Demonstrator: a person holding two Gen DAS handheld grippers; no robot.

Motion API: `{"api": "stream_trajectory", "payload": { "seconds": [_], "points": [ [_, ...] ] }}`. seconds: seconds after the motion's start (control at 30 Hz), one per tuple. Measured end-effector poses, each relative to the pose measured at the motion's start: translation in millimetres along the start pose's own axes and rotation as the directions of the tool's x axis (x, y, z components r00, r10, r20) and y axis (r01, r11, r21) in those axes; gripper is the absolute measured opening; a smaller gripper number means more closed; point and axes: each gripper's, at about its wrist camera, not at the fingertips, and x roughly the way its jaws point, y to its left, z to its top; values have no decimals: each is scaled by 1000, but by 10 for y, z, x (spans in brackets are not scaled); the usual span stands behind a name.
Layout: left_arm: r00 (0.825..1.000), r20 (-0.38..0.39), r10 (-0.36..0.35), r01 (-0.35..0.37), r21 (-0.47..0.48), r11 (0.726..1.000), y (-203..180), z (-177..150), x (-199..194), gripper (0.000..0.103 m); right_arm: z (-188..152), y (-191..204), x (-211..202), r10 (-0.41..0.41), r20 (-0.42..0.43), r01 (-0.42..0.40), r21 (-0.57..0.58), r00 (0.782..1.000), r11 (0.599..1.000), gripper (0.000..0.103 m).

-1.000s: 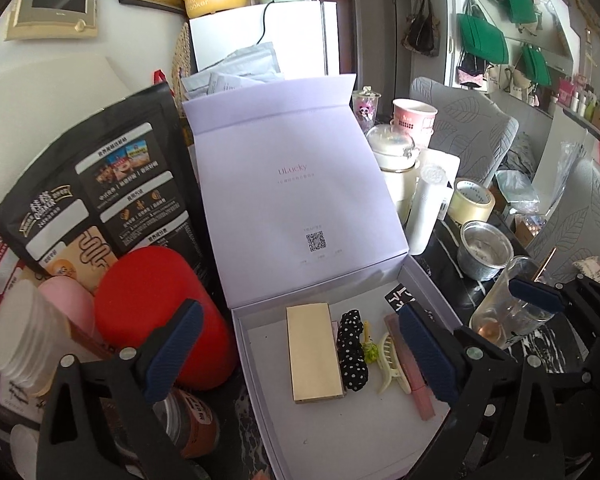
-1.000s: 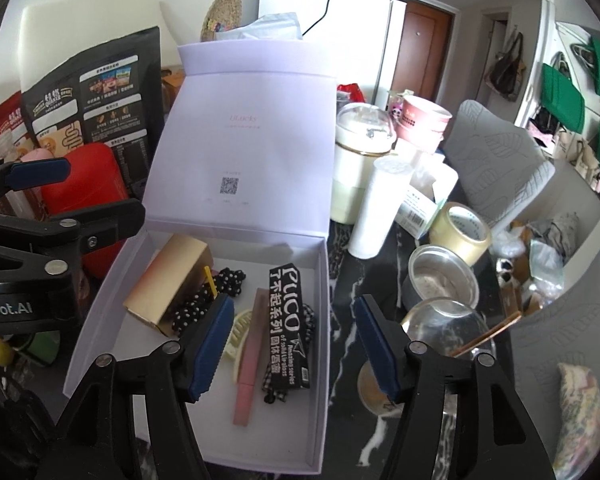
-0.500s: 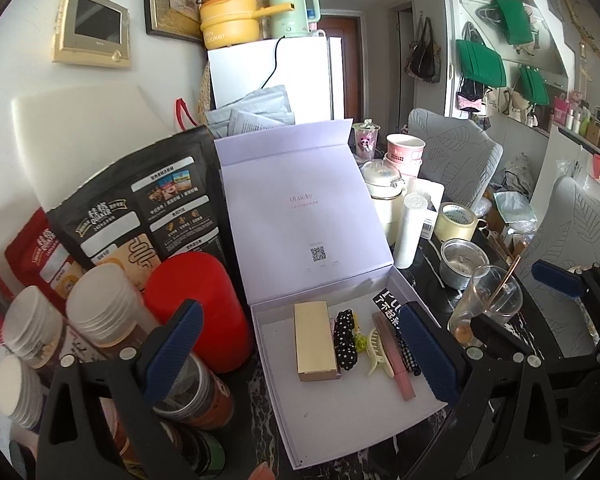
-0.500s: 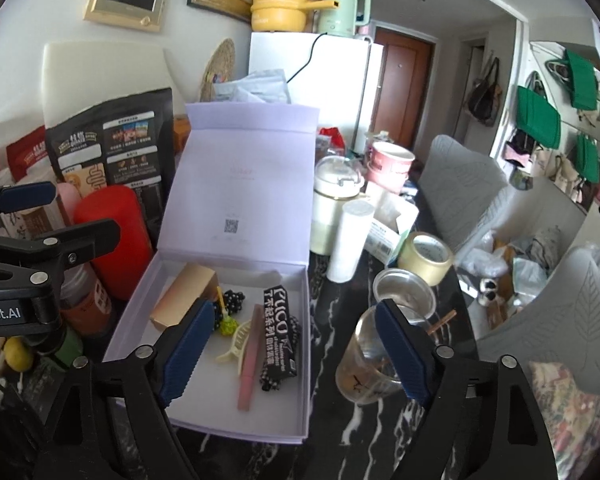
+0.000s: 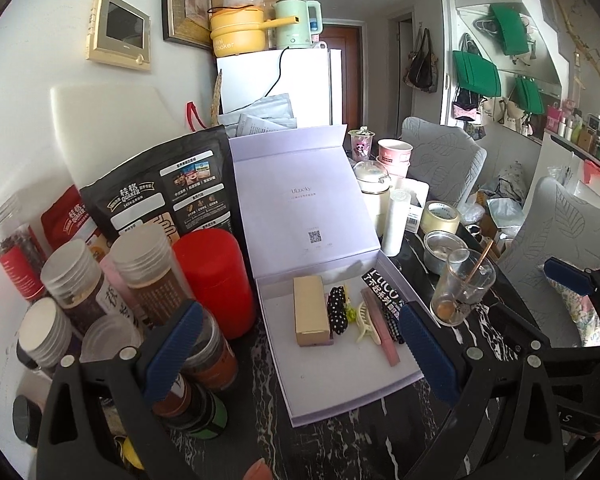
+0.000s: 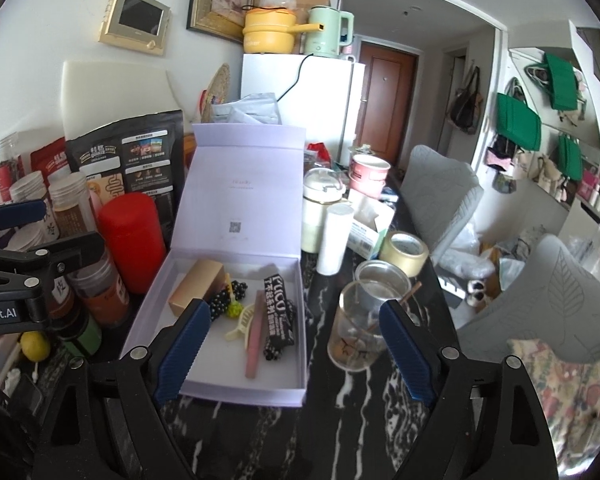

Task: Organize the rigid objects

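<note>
A: Okay, both claws now sit farther back from the box than a second ago; right claw wide, empty.

B: Left claw wide too. Gold case, clips, pink stick lie inside; looks packed.

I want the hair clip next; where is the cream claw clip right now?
In both views the claw clip lies inside the open lilac box, between the polka-dot scrunchie and the pink bar.
</note>
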Motion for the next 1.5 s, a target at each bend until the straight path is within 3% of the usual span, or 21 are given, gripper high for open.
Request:
{"api": "stream_trajectory", "payload": {
  "seconds": [0.77,1.5],
  "points": [
    [999,-44,11,-11,6,1000,-153,-828,-339,100,-819,156,-478,-18,-48,20,38,999,999,87],
    [998,-57,-1,2,27,1000,-229,-935,-324,100,-954,139,-482,-30,-64,33,42,997,999,87]
  ]
}}
